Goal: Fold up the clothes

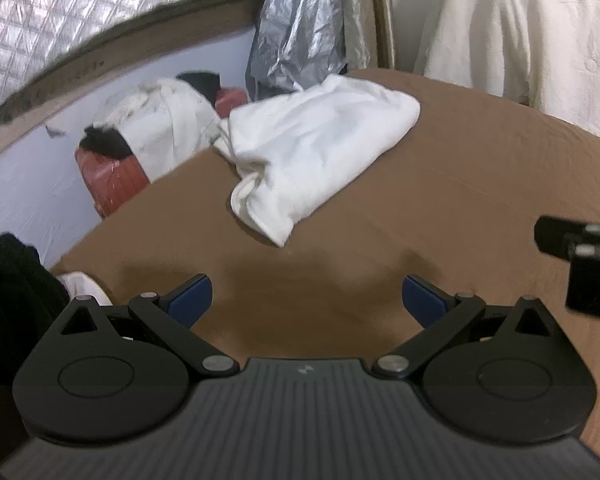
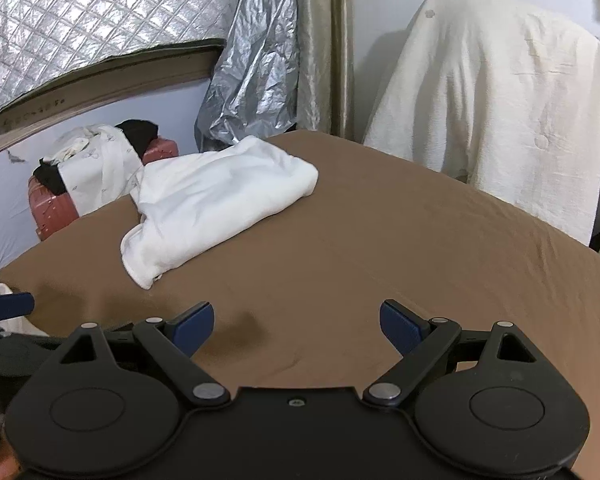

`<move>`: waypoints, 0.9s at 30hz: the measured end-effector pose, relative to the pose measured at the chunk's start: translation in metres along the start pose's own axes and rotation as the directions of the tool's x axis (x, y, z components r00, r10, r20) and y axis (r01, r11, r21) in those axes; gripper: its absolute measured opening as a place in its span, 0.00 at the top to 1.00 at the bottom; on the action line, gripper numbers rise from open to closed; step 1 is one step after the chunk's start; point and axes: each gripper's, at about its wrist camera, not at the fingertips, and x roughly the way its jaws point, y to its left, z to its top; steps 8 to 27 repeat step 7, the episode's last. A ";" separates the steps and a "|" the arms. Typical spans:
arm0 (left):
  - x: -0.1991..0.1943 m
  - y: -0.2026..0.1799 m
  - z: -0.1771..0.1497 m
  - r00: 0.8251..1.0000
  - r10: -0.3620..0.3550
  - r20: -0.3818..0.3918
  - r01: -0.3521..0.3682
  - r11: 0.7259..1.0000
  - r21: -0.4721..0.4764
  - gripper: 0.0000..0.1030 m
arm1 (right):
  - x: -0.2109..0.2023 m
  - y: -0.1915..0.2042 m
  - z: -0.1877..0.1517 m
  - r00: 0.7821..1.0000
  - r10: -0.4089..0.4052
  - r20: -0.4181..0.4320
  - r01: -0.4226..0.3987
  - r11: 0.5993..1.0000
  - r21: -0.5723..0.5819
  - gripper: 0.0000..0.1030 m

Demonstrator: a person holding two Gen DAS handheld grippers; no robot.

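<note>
White garment (image 2: 216, 196) is lying bunched on the brown bed (image 2: 380, 248). Your left tongs (image 1: 307, 300) and right tongs (image 2: 296, 326) are hovering apart, gripping nothing.

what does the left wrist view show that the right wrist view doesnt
Only the left wrist view: a black garment at its left edge, and the right tongs' black body from the side. Only the right wrist view: the whole cream cloth draped over furniture. Both: the crumpled white garment on the brown sheet, the pink suitcase, both tongs open and empty.
</note>
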 end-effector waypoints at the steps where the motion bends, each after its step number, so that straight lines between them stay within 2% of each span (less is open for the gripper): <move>1: -0.001 0.000 0.000 1.000 0.006 0.008 -0.006 1.000 0.005 0.00 | -0.002 -0.001 0.000 1.000 -0.002 0.012 0.002 1.000 0.011 0.10; 7: -0.002 0.000 0.002 1.000 0.011 0.015 -0.011 1.000 0.020 0.00 | -0.005 -0.003 0.002 0.999 -0.006 0.034 0.004 0.999 0.047 0.10; 27: -0.002 0.000 0.002 1.000 0.011 0.015 -0.011 1.000 0.020 0.00 | -0.005 -0.003 0.002 0.999 -0.006 0.034 0.004 0.999 0.047 0.10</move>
